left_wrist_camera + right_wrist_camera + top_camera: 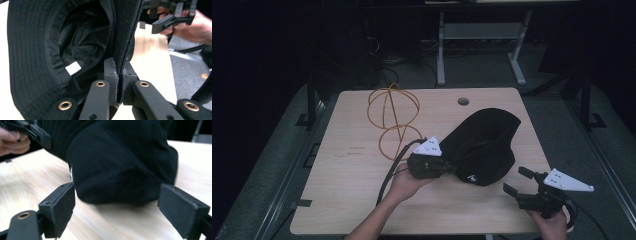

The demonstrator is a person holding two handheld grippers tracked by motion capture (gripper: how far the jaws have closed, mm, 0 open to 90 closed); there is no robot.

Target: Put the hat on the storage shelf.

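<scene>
An orange wire frame (393,119) stands idle at the bench's (347,165) far left. The left hand-held gripper (447,167) is clamped on the black hat's (484,145) brim — probably lifting it open — its white inner tag (73,68) blank. The right hand-held gripper (518,182) waits near the hat, jaws apart; a small white logo (71,173) is unreadable.

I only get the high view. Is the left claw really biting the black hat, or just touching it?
Observer: Biting. In the left gripper view the left claw has its jaws pinched shut on the black hat, at the brim's stitched edge.
Operator: What's inside the hat?
Observer: A small white tag on the dark lining.
Operator: Is the right claw holding anything?
Observer: No. The right gripper view shows the right claw wide open, the hat's edge lying on the table beyond its jaws.
</scene>
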